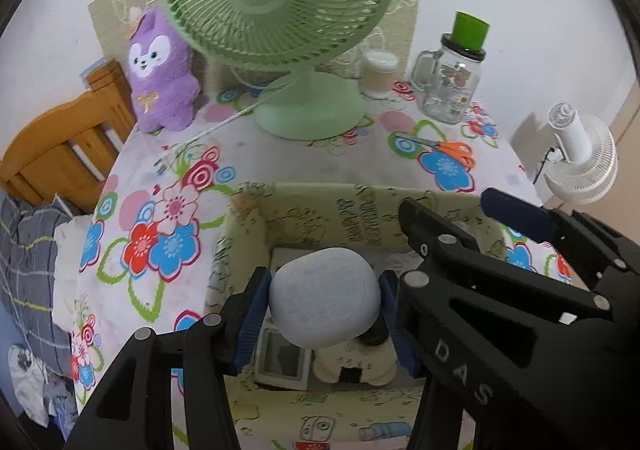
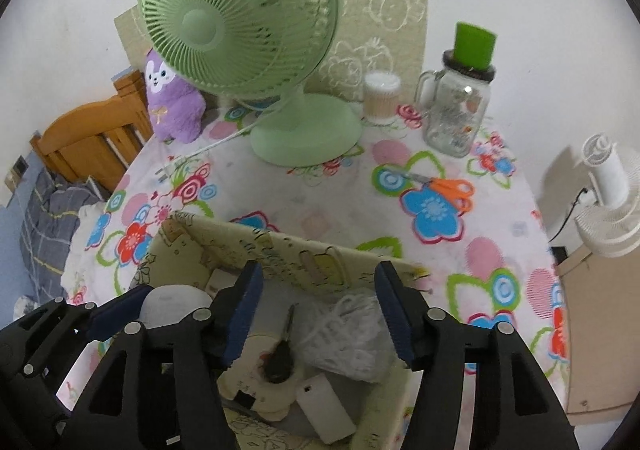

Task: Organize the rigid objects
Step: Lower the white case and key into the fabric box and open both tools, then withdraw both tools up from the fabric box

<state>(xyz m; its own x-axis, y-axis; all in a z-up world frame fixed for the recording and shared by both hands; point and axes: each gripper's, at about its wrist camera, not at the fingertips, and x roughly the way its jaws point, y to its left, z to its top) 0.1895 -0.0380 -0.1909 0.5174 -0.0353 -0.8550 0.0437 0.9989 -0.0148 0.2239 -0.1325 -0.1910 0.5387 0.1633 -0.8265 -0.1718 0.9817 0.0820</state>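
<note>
My left gripper [image 1: 324,310] is shut on a pale blue-grey rounded gadget [image 1: 324,298], holding it over the open cream patterned storage box [image 1: 320,205]. The gadget also shows in the right wrist view [image 2: 172,306]. My right gripper [image 2: 320,314] is open and empty above the same box [image 2: 280,254]. It also shows in the left wrist view [image 1: 444,209]. Inside the box lie a black car key [image 2: 280,362], a white plastic bag [image 2: 352,334], a white flat device [image 2: 326,410] and a cream controller [image 1: 356,366]. Orange scissors [image 2: 448,189] lie on the floral tablecloth.
A green desk fan [image 2: 280,89] stands at the back with its cord and plug [image 1: 168,161] on the cloth. A purple plush [image 1: 160,73], a cotton-swab tub [image 2: 380,97] and a glass jar [image 2: 456,117] with a green cup stand behind. A white fan [image 2: 608,193] stands off the table's right edge.
</note>
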